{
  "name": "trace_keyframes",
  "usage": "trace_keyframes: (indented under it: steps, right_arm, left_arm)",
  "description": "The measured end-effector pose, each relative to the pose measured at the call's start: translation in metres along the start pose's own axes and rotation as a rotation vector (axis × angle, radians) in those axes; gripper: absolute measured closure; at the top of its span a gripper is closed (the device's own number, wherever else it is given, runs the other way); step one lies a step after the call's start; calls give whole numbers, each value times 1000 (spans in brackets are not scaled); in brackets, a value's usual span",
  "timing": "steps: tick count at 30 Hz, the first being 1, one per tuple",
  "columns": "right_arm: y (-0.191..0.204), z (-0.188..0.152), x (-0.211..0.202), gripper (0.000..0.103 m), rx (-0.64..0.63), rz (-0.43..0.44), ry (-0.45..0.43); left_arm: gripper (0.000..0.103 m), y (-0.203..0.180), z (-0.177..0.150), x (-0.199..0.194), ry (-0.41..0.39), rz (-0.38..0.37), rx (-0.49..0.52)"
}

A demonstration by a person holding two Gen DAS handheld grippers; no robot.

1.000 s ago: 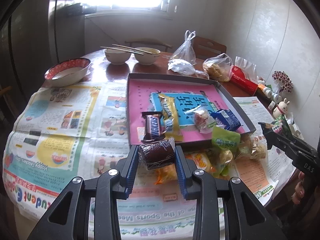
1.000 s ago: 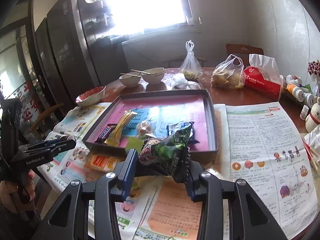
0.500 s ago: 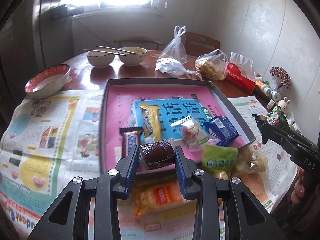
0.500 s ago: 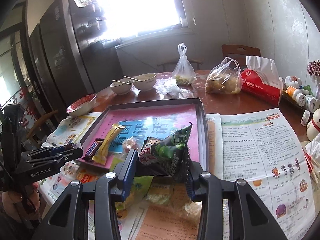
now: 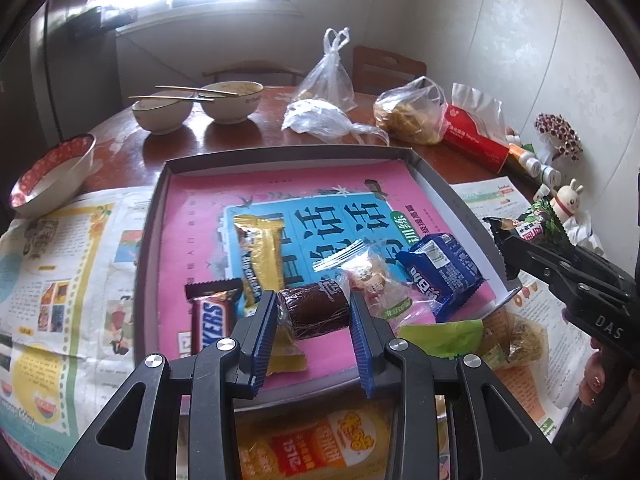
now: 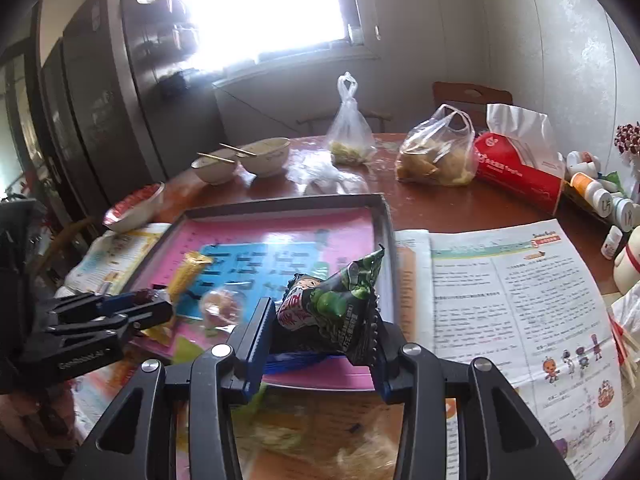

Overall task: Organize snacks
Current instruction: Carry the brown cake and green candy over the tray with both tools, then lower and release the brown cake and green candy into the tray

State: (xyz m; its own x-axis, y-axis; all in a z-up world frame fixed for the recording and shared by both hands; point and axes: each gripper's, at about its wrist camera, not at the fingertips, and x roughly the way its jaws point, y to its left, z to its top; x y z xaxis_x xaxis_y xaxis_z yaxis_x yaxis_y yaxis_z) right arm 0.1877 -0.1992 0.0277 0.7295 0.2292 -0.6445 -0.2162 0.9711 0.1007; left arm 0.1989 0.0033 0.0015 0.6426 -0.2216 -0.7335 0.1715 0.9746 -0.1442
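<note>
A shallow grey box lid [image 5: 280, 154] with a pink and blue sheet inside holds a Snickers bar [image 5: 210, 320], a gold bar [image 5: 260, 254], a clear-wrapped sweet [image 5: 370, 276] and a blue packet [image 5: 438, 274]. My left gripper [image 5: 314, 312] is shut on a brown chocolate roll [image 5: 314, 312] in clear wrap, held over the lid's near part. My right gripper [image 6: 324, 316] is shut on a dark green snack packet [image 6: 334, 304], hovering at the lid's near right corner [image 6: 386, 220]. An orange packet [image 5: 320, 444] and a green packet [image 5: 444, 336] lie on the newspaper outside the lid.
Two bowls with chopsticks [image 5: 200, 104] and a red-rimmed bowl [image 5: 52, 176] stand behind and left of the lid. Plastic bags [image 5: 408, 112], a red tissue pack [image 5: 476, 140], small bottles [image 5: 540, 168] and a rabbit figure [image 5: 570, 200] crowd the right. Newspaper [image 6: 520, 300] covers the near table.
Both grippers have moved forward over the near edge of the lid, each keeping its snack. The loose packets on the newspaper now lie beneath and behind the fingers.
</note>
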Motion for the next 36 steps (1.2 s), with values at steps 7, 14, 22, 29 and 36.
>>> trace_keyframes:
  steps: [7,14,22,29,36]
  right_arm:
    - [-4,-1,15,60,-53,-103,19]
    - [-6,-1,28,60,-75,-148,57]
    - [1,-6,36,60,-121,-178,95]
    - [1,-1,39,60,-118,-172,117]
    - [-7,1,39,60,-87,-141,145]
  left_arm:
    - [67,-5,2,14,21,-2,22]
    - [67,-9,7,23,53,-11,30]
    - [67,-11,7,32,110,-29,35]
    - [67,-11,9,35,138,-35,29]
    - [67,-11,8,35,149,-52,15]
